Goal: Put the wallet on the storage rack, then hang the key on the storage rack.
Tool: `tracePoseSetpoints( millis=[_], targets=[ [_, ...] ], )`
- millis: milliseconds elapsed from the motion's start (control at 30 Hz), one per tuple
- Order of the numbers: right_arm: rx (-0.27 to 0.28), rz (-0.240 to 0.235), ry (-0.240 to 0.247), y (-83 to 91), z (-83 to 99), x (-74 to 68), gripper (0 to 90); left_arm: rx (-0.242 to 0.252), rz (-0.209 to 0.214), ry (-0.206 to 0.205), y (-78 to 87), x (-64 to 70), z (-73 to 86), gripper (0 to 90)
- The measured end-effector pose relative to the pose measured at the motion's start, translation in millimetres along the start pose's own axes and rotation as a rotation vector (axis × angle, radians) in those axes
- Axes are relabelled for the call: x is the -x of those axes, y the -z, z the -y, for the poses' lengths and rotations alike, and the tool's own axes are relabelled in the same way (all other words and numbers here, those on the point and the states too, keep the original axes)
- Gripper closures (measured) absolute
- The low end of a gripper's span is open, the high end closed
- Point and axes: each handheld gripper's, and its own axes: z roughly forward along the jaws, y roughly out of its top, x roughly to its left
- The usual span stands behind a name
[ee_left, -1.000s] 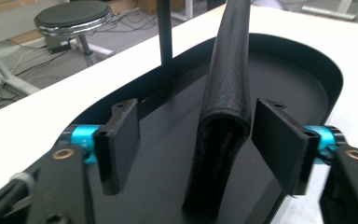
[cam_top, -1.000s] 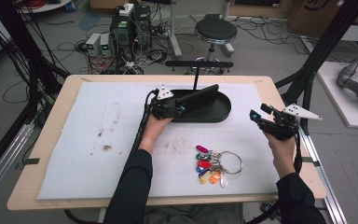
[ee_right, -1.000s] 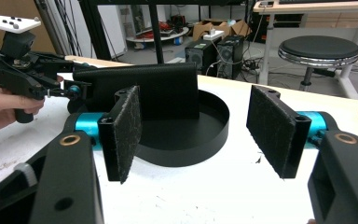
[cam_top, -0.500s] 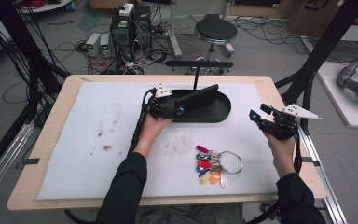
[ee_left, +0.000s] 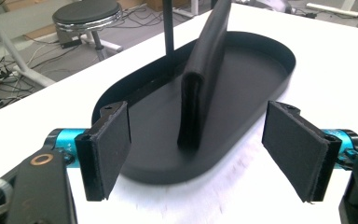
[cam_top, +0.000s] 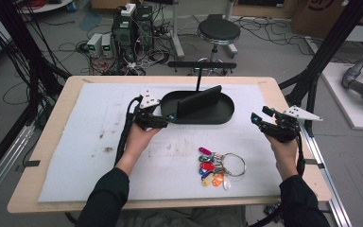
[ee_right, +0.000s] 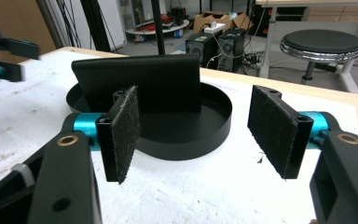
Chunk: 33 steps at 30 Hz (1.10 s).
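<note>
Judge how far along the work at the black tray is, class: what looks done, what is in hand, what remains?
Done: a black wallet stands on edge in the black oval tray. In hand: nothing; the left gripper faces the tray's end with jaws open, apparently lining up. The right gripper hovers open, apart. Left: any grasp; the key bunch lies untouched.

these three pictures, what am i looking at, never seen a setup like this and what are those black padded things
A person sits at a table covered by a white mat, holding a hand-operated pair of tongs in each hand: left tongs, right tongs. The high view looks down from above. The other two come from cameras riding on the tongs, so the black padded plates are their jaws. Both pairs are open and hold nothing. On the mat lie a black oval tray with a black wallet standing in it, and a ring of coloured keys. The left tongs sit at the tray's edge.
</note>
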Motion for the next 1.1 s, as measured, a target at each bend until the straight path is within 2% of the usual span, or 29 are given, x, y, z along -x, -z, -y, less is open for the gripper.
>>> tracePoseSetpoints(
  millis=[33, 167, 233, 300, 433, 567, 667, 767, 833, 933, 1100],
  targets=[
    [0.000, 0.000, 0.000, 0.0, 0.0, 0.0, 35.1, -0.004, -0.015, 0.000, 6.3, 1.4, 1.6, 23.7],
    [-0.030, -0.003, 0.012, -4.2, 1.3, -4.9, 34.4, 0.008, -0.030, 0.005, 30.8, 5.5, 9.1, 23.7],
    [-0.032, -0.005, 0.023, -5.0, 0.6, -8.0, 34.5, 0.018, -0.014, 0.014, 41.7, 6.2, 13.8, 23.7],
    [-0.032, -0.007, 0.024, -4.7, 0.3, -9.7, 34.5, 0.020, -0.017, 0.019, 53.2, 6.9, 18.8, 23.7],
    [-0.041, -0.008, 0.024, -2.4, -0.4, -12.2, 34.4, 0.046, -0.022, 0.049, 75.9, 6.4, 32.6, 23.7],
    [-0.051, -0.001, 0.024, 6.1, 2.8, -14.4, 33.0, 0.043, -0.041, 0.066, 94.2, 2.1, 46.3, 23.7],
    [-0.051, -0.002, 0.035, 12.4, 6.5, -17.6, 32.8, 0.043, -0.070, 0.078, 104.7, 0.6, 55.2, 23.7],
    [-0.053, 0.000, 0.052, 16.6, 9.0, -19.5, 32.8, 0.050, -0.071, 0.080, 114.5, -1.2, 64.6, 23.7],
    [-0.052, -0.002, 0.057, 18.9, 9.7, -20.1, 32.4, 0.053, -0.077, 0.079, 116.3, -1.8, 67.1, 23.7],
    [-0.047, -0.004, 0.058, 21.2, 9.8, -20.5, 31.2, 0.055, -0.082, 0.111, 119.4, -4.9, 71.4, 23.7],
    [-0.038, -0.017, 0.069, 28.4, 13.3, -24.9, 30.8, 0.062, -0.099, 0.112, 128.1, -9.6, 75.0, 23.7]
  ],
)
